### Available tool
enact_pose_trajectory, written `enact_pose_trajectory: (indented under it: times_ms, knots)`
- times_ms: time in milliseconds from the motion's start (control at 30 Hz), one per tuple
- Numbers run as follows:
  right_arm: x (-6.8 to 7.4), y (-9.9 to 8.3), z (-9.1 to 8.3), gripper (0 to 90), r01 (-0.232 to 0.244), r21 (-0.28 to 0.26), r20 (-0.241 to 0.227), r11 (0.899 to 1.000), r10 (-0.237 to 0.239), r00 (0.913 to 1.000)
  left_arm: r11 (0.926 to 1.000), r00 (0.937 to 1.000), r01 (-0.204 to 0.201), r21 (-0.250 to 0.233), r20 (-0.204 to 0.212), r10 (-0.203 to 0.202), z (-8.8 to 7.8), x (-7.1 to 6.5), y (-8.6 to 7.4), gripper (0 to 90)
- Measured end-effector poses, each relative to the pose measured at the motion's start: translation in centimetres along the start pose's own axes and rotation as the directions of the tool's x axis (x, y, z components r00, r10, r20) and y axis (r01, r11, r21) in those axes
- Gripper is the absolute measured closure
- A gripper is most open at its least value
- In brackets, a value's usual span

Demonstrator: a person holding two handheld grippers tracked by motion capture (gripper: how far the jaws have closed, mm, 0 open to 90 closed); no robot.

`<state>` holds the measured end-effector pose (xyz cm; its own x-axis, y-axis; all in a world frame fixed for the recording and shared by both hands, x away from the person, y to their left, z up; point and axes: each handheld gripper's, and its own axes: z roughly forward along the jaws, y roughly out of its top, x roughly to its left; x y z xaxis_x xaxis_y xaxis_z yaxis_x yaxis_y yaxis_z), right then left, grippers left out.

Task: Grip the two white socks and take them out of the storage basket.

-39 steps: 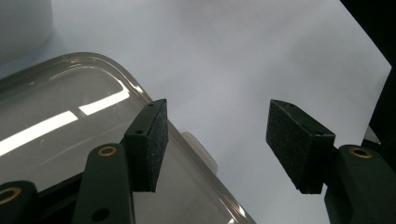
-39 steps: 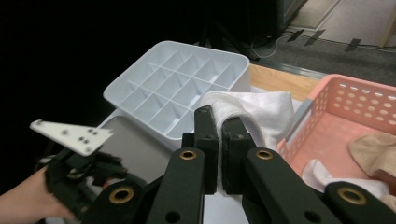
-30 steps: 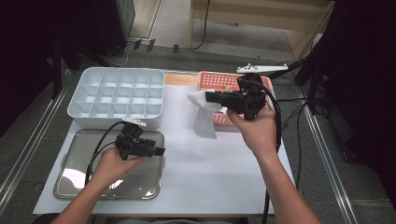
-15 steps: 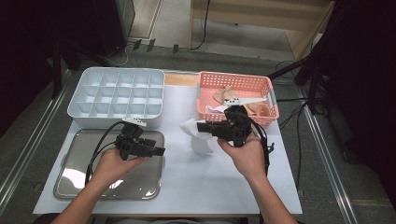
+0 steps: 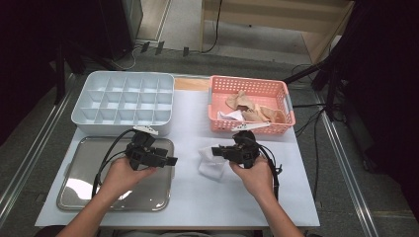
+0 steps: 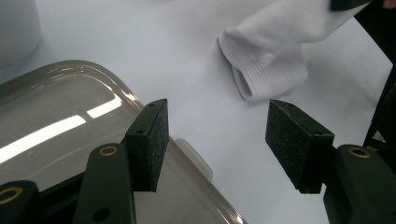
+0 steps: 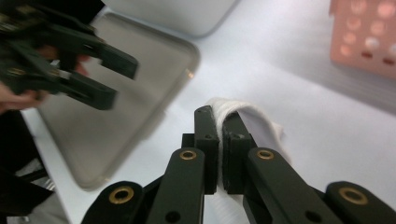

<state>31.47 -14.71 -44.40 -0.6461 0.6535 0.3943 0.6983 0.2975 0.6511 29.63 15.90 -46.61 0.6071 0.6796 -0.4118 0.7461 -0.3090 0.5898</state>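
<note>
A white sock (image 5: 210, 161) lies crumpled on the white table sheet, its ribbed cuff (image 6: 268, 77) toward the tray. My right gripper (image 5: 217, 151) is shut on one end of it; in the right gripper view the fabric (image 7: 247, 119) is pinched between the closed jaws and drapes over them. My left gripper (image 5: 169, 160) hovers over the right edge of the metal tray (image 5: 89, 182), pointing at the sock. Its pads (image 6: 152, 140) stand wide apart with nothing between them.
A white divided organiser box (image 5: 123, 101) stands at the back left. A pink basket (image 5: 249, 89) with beige and white socks sits at the back right. Cables trail from both grippers. Metal rails run along both sides of the table.
My right gripper has come down from above the pink basket to the table sheet, carrying the white sock with it. The left gripper has stayed over the tray.
</note>
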Motion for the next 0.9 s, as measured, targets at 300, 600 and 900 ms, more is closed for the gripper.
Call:
enact_pose_trajectory:
  times_ms: [300,600,900]
  knots:
    - [-1.9,-0.3,3.4,88.0,-0.017,0.042,0.031,0.999,0.015,0.9994,1.0000,1.0000,-0.005,0.007,0.007,0.005,1.0,-0.2,0.3,40.8]
    - [-3.0,0.1,5.5,87.7,0.028,0.035,0.043,0.999,-0.030,0.9987,0.9997,0.9992,0.019,-0.017,0.035,-0.019,1.8,0.2,1.2,41.0]
    - [-3.6,-0.3,5.9,85.7,0.064,0.014,0.023,0.998,-0.064,0.9977,0.9991,0.9992,-0.039,0.018,-0.007,0.039,1.8,-0.2,0.8,41.6]
